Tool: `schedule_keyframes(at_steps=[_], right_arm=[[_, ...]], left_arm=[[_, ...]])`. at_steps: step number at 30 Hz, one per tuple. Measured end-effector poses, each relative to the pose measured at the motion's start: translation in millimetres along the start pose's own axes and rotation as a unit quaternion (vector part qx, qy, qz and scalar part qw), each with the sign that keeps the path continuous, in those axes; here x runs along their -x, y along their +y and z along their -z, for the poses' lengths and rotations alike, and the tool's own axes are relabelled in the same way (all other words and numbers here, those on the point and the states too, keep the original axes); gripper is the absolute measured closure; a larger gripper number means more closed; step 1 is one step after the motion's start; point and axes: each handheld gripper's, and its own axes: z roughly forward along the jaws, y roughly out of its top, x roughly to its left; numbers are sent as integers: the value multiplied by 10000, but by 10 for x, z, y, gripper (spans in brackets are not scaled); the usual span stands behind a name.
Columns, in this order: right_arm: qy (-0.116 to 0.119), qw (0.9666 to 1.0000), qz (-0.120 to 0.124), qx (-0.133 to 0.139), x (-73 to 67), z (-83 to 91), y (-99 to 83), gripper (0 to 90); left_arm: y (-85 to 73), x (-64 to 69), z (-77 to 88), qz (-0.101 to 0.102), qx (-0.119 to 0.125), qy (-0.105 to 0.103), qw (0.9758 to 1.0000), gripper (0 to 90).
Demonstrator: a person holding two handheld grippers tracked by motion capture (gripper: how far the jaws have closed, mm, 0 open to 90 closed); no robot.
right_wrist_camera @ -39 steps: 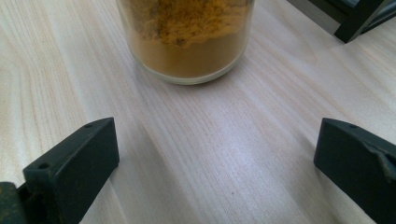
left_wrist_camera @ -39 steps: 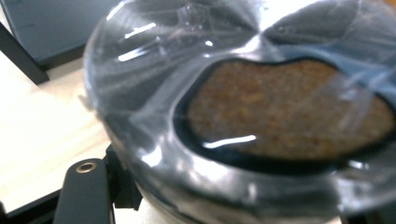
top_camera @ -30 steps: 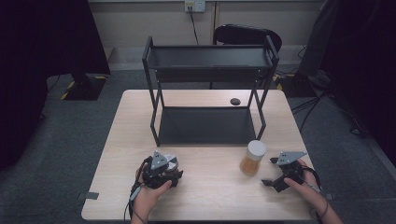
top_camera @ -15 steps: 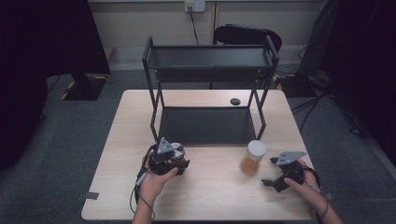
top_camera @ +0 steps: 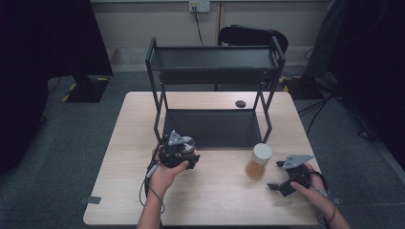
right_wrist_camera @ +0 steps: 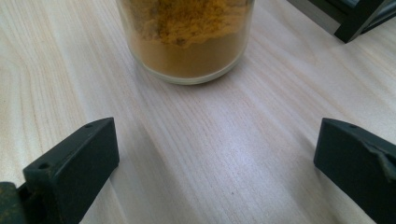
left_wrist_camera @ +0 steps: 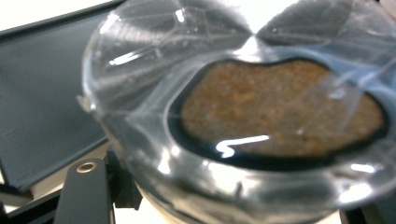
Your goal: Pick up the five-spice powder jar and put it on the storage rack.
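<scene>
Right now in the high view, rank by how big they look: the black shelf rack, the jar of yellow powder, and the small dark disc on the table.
1. black shelf rack, by far the largest.
2. jar of yellow powder.
3. small dark disc, smallest; it lies farther from the camera, but the gap looks too wide for that to matter.

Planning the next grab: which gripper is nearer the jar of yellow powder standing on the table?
Right. The right gripper sits just beside the jar of yellow powder, jaws open; the left gripper is farther, across the table.
</scene>
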Motion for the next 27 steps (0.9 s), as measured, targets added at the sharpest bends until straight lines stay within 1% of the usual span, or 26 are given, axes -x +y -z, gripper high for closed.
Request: schedule_keyframes(at_steps=[5,6,7,8,10,11,13,16,21,24,27], right_arm=[[0,10000,0,0,0,0,0,0],[0,10000,1,0,0,0,0,0],[0,10000,1,0,0,0,0,0],[0,10000,0,-1,0,0,0,0],[0,10000,1,-1,0,0,0,0],[0,10000,0,-1,0,0,0,0],[0,10000,1,0,0,0,0,0],[0,10000,1,0,0,0,0,0],[0,10000,0,0,0,0,0,0],[1,10000,0,0,0,0,0,0],[1,10000,0,0,0,0,0,0]], left_arm=[[74,-10,-31,48,19,-38,10000,316],[126,-3,-50,11,4,-15,10000,316],[126,-3,-50,11,4,-15,10000,316],[190,0,-69,-15,-30,-1,10000,316],[219,3,-80,-18,-34,6,10000,316],[282,12,-98,-83,-50,29,9999,316],[336,20,-113,-99,-51,26,9999,316],[373,19,-130,-80,-23,-5,10000,316],[511,40,-170,-78,-5,4,10000,316],[583,26,-180,-30,-1,-36,10000,316],[636,27,-181,-50,-21,-33,10000,316]])
